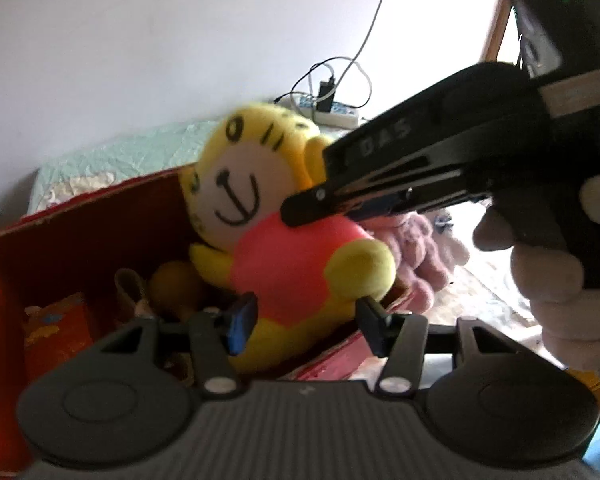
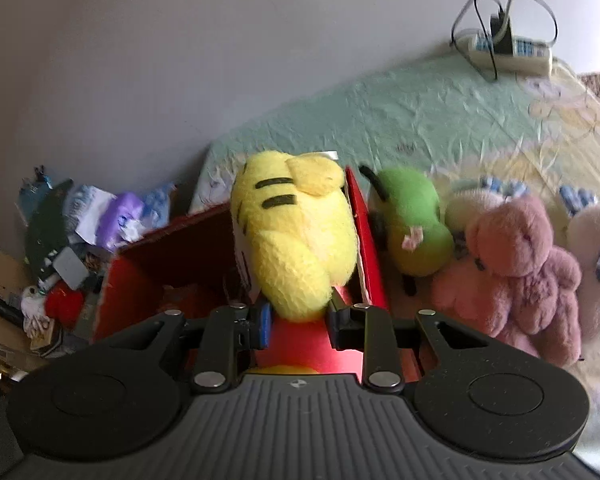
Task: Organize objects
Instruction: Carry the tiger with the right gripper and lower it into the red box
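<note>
Item in hand: yellow tiger plush toy [image 1: 284, 216], pink-bodied, hanging over the open red cardboard box [image 1: 80, 216], its lower half at the box's near right corner. The right gripper [image 2: 300, 322] is closed on the toy at the neck, pads pressed into the plush. The left gripper [image 1: 304, 322] stands at the toy's lower body with its fingers either side; the blue-padded one looks to be touching the plush, the other stands just off it, so no firm grip can be told there. Box contents, partly seen: an orange printed packet [image 1: 56, 336] and a brown soft toy [image 1: 172, 284], dim in shadow. Progress, as judged: partly done, with some things already boxed and the tiger about to go in. Left outside, just beside the box's right wall: green plush [image 2: 416, 220], pink bear [image 2: 512, 264], a paler bear [image 2: 596, 256] at the frame edge, and a cream toy half hidden behind them. Surface: a pale green and yellow crinkled sheet [image 2: 420, 112], apparently a bed. Room: plain white wall [image 2: 220, 40], a power strip [image 2: 512, 50] with looped cables at the far edge, and a heap of clutter [image 2: 60, 248] to the box's left.
</note>
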{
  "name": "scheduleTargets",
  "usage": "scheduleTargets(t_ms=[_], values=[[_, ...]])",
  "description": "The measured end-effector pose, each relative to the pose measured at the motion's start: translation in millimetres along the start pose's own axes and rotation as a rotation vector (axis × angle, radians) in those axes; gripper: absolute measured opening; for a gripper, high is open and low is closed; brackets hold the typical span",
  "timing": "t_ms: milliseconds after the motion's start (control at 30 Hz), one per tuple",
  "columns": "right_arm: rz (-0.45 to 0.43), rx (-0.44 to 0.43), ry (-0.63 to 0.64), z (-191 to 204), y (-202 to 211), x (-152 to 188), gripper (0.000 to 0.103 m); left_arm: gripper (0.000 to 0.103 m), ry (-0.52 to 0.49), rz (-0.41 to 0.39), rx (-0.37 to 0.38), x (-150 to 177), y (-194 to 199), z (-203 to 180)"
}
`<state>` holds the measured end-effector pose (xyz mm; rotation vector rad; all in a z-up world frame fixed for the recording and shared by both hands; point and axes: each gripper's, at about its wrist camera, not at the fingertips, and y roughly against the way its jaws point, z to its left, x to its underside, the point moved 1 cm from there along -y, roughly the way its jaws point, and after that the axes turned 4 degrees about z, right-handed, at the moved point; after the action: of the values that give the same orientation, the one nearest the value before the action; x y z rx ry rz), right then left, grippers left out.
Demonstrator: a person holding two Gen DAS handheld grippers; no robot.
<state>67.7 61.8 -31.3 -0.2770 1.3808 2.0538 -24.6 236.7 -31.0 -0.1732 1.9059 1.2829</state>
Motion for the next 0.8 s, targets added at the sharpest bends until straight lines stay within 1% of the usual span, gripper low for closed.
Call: scheduleTargets(t_ms=[33,67,133,167,333,400,433,533,733,800], values=[[0.014,0.007,-0.010,-2,-6,0,0.029,0.057,0.008,0.001,-0.004,1,-4,11],[0.022,0.009,-0.019,-3,-11,2,0.029,0.057,0.019,0.000,0.000,3,-2,13],[0.017,0.021,-0.008,-5,-16,5,0.028,0.057,0.035,-0.018,0.003,6,5,16],[0.013,0.012,-0.008,-6,-17,7,0.028,0.057,0.044,-0.031,-0.002,4,7,20],[-0.001,-0.009,-0.002,-6,-18,9,0.028,0.057,0.117,-0.056,-0.051,-1,18,34],[-0.008,-0.025,-0.010,-10,-15,8,0.028,0.057,0.162,-0.051,-0.073,-5,22,37],[-0.011,-0.035,-0.015,-11,-14,9,0.028,0.056,0.179,-0.043,-0.086,-6,24,37],[-0.013,-0.057,-0.030,-12,-11,10,0.030,0.055,0.207,0.006,-0.163,-18,6,39],[-0.035,-0.088,-0.039,-16,-2,16,0.030,0.055,0.210,0.098,-0.238,-27,-21,32],[-0.049,-0.082,-0.031,-17,1,18,0.030,0.055,0.207,0.121,-0.254,-29,-31,33]])
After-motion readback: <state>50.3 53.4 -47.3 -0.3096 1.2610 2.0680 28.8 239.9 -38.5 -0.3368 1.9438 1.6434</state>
